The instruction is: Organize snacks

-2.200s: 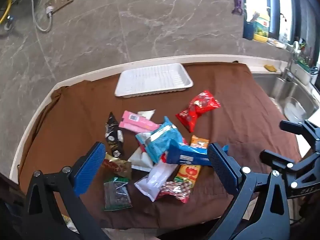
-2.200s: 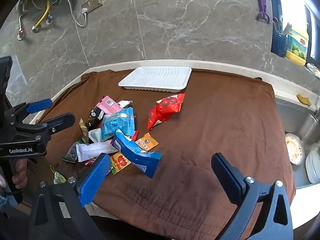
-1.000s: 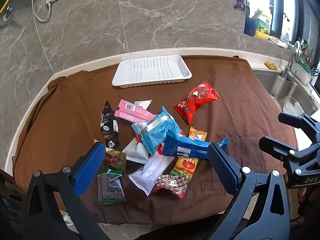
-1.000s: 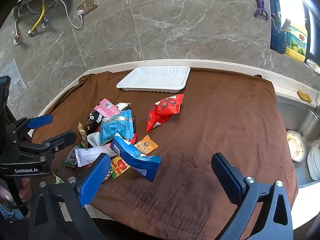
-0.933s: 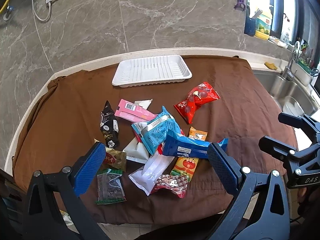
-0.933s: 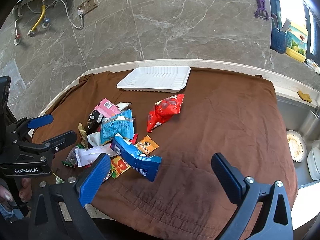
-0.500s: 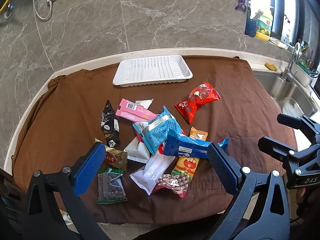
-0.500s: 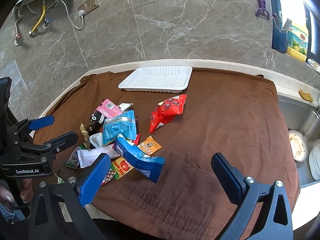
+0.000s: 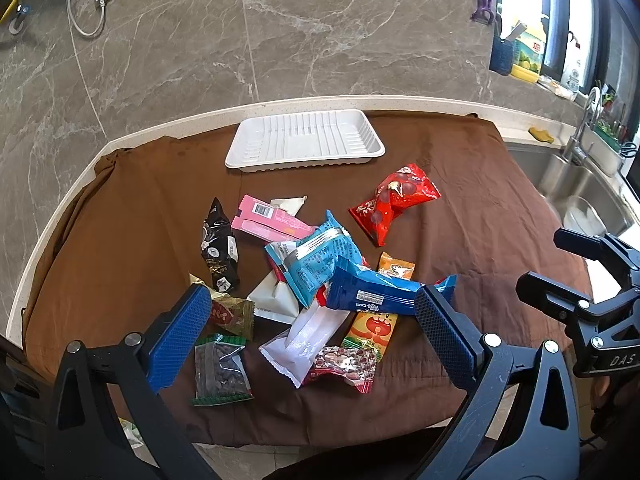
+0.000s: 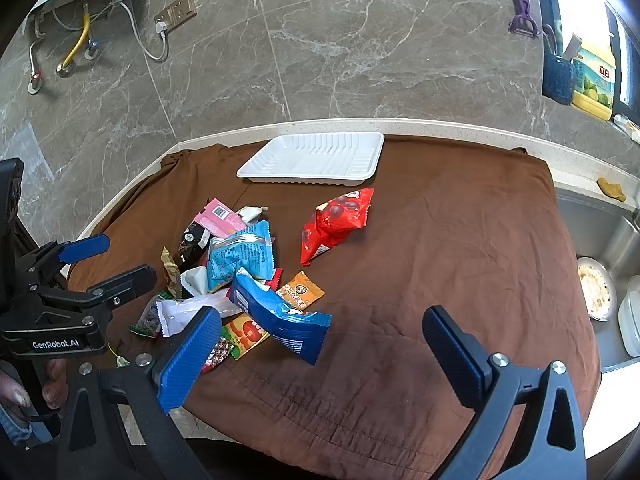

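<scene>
Since the earlier frames almost nothing has moved: both grippers have only drifted slightly over the brown cloth. The left gripper hangs with fingers spread wide, holding nothing; the snack pile lies between and just beyond its fingertips. The right gripper is likewise spread and holds nothing, the pile by its left finger. The white tray sits well beyond, bare.

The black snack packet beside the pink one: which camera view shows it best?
The left wrist view: the black snack packet lies fully exposed there, label visible. In the right wrist view it is foreshortened and partly covered by neighbouring packets.
</scene>
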The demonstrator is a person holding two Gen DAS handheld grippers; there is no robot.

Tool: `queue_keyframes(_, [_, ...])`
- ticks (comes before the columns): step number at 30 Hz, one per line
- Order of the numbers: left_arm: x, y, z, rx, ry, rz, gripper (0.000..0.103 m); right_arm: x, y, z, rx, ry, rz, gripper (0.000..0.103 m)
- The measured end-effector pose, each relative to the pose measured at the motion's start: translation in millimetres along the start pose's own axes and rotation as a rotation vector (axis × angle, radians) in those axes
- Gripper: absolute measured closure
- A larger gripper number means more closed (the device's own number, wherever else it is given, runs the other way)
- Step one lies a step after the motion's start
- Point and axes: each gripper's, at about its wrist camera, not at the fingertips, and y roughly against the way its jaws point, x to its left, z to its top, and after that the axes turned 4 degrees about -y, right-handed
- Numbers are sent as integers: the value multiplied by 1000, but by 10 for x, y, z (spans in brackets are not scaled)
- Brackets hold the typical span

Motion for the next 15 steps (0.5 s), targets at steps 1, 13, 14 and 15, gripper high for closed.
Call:
queue_keyframes(1, [-1, 1, -2, 0, 0, 1, 0, 8, -3, 0, 1, -1, 0, 0])
queue_keyframes(13, [4, 12, -6, 1, 1, -2, 0, 10, -1, -9, 1, 0, 2, 0])
queue_keyframes(14, [5, 13, -5, 2, 1, -2, 0, -10, 1, -10, 0, 0, 2, 0])
queue_keyframes(15, [6, 14, -6, 1, 1, -1, 0, 7, -3, -10, 0, -1, 2, 0])
